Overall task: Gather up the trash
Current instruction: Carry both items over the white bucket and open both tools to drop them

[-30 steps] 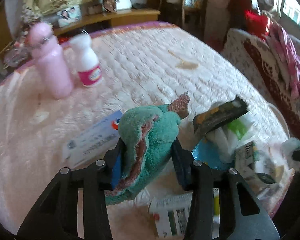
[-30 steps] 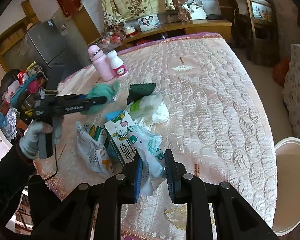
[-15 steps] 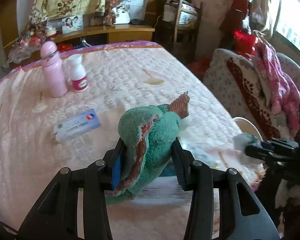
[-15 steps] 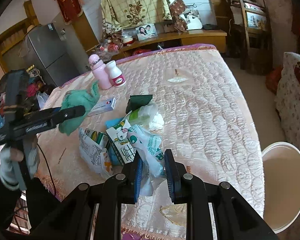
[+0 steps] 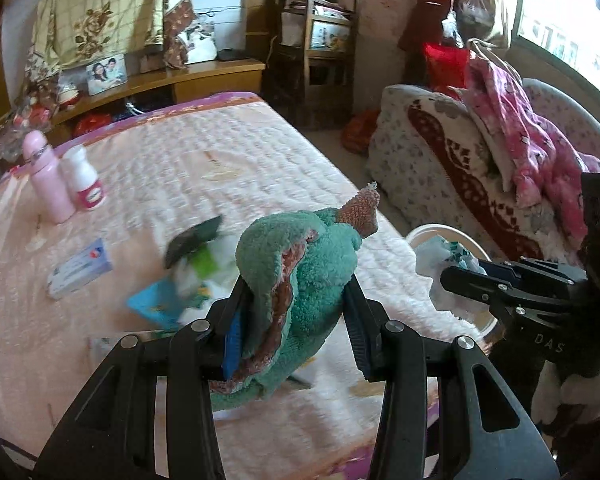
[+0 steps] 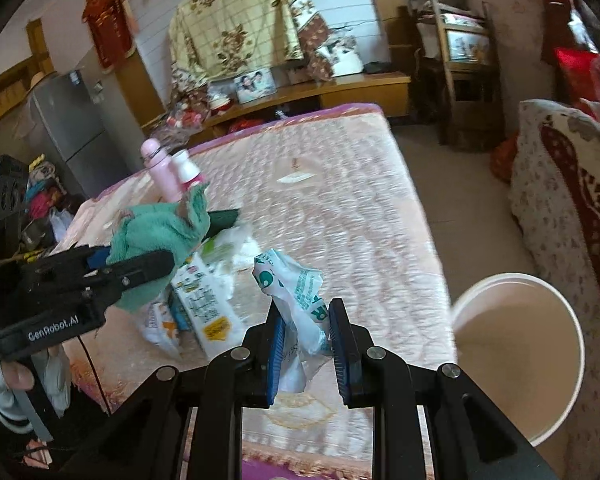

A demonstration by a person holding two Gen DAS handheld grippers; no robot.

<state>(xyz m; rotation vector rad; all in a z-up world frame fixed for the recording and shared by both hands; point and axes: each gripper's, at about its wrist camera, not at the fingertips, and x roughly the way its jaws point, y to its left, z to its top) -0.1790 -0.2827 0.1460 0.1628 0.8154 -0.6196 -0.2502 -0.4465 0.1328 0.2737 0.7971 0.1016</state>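
- Now, a crumpled white plastic wrapper (image 6: 296, 300) printed in green is held in the right gripper (image 6: 306, 344), whose jaws are pinched narrowly on its lower part while the crinkled top sticks up above them.
- The white bucket (image 6: 572, 380) is seen on the floor beside the bed, to the right of and below the held wrapper; its mouth is open upward and the inside looks empty from the right wrist view.
- The coming move is judged to turn on that offset: the wrapper has to be carried rightward, past the edge of the quilted bedspread (image 6: 340, 208), until it hangs above the rim.
- The right gripper is clearly the nearer to the bucket; in the left wrist view it (image 5: 452, 276) is seen with the wrapper (image 5: 440, 260) already overlapping the bucket's rim (image 5: 432, 232).
- A bunched teal towel (image 5: 300, 280) with a brown inner face is clamped in the left gripper (image 5: 296, 320), with the jaws set moderately wide by its bulk.
- Whether the towel counts as trash cannot be told.
- More litter is left on the bedspread near the left gripper: a milk carton (image 6: 204, 308), a torn packet (image 6: 160, 324), white tissue (image 6: 236, 244) and a dark green wrapper (image 6: 224, 218), somewhat blurred.
- A small blue and white box (image 5: 80, 268), a pink bottle (image 5: 48, 176) and a white bottle (image 5: 85, 180) stand farther back, well apart from the heap.
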